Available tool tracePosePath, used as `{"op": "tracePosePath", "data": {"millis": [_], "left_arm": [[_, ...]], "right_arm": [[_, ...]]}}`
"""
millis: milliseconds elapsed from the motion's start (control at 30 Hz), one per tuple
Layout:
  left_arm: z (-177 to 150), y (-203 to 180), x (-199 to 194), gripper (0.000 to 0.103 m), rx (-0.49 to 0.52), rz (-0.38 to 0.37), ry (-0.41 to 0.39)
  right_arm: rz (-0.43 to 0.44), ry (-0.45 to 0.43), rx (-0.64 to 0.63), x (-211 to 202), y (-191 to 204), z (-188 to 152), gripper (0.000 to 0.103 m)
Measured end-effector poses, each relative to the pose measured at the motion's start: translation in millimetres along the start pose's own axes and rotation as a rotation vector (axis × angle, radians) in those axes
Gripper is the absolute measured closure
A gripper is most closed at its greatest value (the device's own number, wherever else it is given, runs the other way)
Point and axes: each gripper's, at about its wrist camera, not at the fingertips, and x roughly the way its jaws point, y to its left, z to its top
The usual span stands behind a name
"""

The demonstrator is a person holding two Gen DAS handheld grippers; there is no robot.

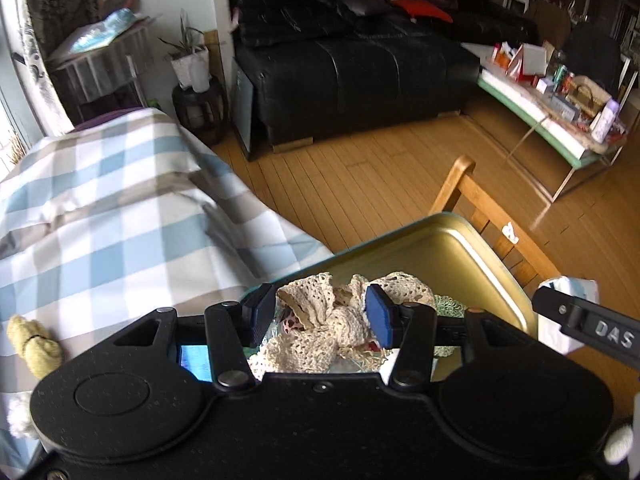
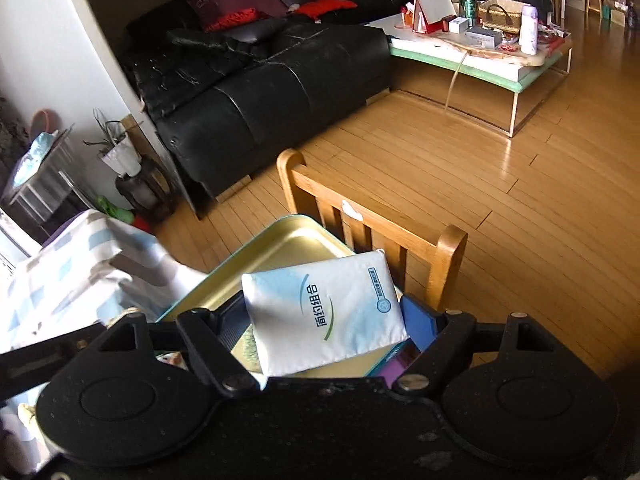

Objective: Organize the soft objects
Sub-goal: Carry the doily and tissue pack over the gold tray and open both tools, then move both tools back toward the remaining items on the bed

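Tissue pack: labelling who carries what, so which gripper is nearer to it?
Right. The right gripper has the tissue pack between its fingers; the left gripper is beside it, around crochet cloth.

Crumpled cream crochet cloths heaped at the gold tin's near edge; white-blue tissue pack tilted, seemingly above its right rim.

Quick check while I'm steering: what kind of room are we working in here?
Most likely a home living room: a black leather sofa with cushions, a low coffee table crowded with household items, and a wooden plank floor.
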Motion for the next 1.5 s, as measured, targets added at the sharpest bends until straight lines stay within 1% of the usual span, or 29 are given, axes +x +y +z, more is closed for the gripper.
{"op": "tracePosePath", "data": {"millis": [100, 133, 200, 333, 400, 533, 633, 800, 967, 1067, 1100, 1133, 1267, 1500], "left_arm": [[6, -13, 17, 0.053, -0.012, 0.005, 0.030], [8, -16, 22, 0.050, -0.016, 0.012, 0.034], [12, -20, 30, 0.050, -0.019, 0.032, 0.036], [18, -26, 37, 0.043, -0.044, 0.047, 0.033], [19, -27, 39, 0.042, -0.053, 0.051, 0.035], [11, -28, 36, 0.041, -0.042, 0.077, 0.031], [3, -24, 32, 0.037, -0.042, 0.100, 0.029], [-10, -17, 18, 0.037, -0.057, 0.128, 0.014], [-20, -9, 4, 0.034, -0.059, 0.131, -0.004], [-26, -6, -2, 0.032, -0.055, 0.132, -0.016], [-27, -5, -3, 0.031, -0.055, 0.131, -0.018], [-28, -5, -5, 0.031, -0.056, 0.129, -0.020], [-33, 1, -7, 0.030, -0.072, 0.122, -0.015], [-39, 13, -12, 0.030, -0.094, 0.120, -0.015]], "right_arm": [[0.002, 0.004, -0.001, 6, -1, 2, 0.023], [0.003, 0.007, 0.003, 9, -2, 0, 0.023], [0.003, 0.015, 0.016, 8, -7, -1, 0.023], [0.018, 0.031, 0.033, 10, -9, 0, 0.023], [0.007, 0.035, 0.032, 11, -9, 0, 0.023], [0.004, 0.049, 0.049, 15, -11, 1, 0.023], [0.001, 0.057, 0.061, 20, -10, 3, 0.023], [-0.014, 0.031, 0.042, 28, 4, 8, 0.023], [0.014, -0.004, 0.014, 31, 14, 17, 0.022], [0.012, -0.013, -0.010, 37, 21, 21, 0.021], [0.015, -0.011, -0.018, 39, 23, 22, 0.020], [0.022, -0.009, -0.020, 39, 24, 23, 0.016], [0.023, -0.032, -0.037, 34, 27, 21, 0.012], [0.040, -0.034, -0.001, 29, 18, 22, 0.012]]}}
